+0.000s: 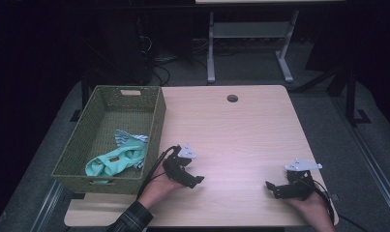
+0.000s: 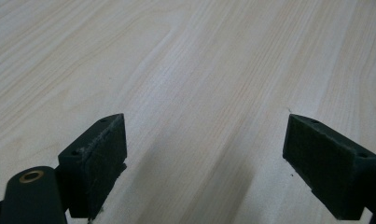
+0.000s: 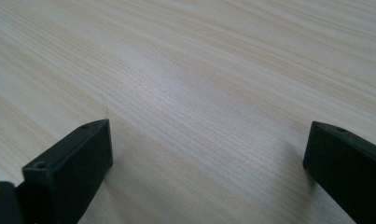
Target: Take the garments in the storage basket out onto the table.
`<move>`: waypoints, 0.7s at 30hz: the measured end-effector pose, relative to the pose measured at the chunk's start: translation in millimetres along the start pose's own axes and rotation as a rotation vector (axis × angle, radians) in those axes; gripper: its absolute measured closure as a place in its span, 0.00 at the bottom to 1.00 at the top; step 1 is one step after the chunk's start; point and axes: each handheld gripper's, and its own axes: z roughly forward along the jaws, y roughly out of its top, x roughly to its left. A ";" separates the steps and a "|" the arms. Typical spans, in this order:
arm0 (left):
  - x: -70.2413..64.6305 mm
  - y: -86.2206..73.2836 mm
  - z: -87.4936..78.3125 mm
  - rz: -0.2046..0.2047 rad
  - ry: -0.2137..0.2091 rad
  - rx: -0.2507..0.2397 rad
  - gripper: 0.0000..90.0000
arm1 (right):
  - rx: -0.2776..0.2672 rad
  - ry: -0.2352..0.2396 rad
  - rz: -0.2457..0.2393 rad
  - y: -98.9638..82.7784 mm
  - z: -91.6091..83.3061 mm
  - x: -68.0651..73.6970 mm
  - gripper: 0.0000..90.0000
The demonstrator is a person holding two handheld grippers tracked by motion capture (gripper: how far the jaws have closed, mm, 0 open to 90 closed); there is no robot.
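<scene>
Right now we hold the left gripper & right gripper low over the pale wooden table, both w/ jaws apart, empty, while the soft, light mint-green cloth lies crumpled in the green woven basket, prob. best pinched at a raised fold.

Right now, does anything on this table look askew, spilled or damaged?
Nothing stands out. The green basket sits upright at the table's left edge with the teal garment crumpled inside it, nothing spilled over. The left gripper and right gripper rest open and empty near the front edge.
</scene>
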 end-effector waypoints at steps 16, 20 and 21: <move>-0.6 7.9 -9.8 -0.004 -0.026 -0.013 0.14 | 0.000 0.000 0.000 0.0 0.0 0.0 0.01; 0.2 8.3 -11.6 -0.008 -0.029 -0.025 0.14 | 0.000 0.000 0.000 0.0 0.0 0.0 0.01; 0.2 8.5 -11.9 -0.006 -0.031 -0.023 0.14 | 0.000 0.000 0.000 0.0 0.0 0.0 0.01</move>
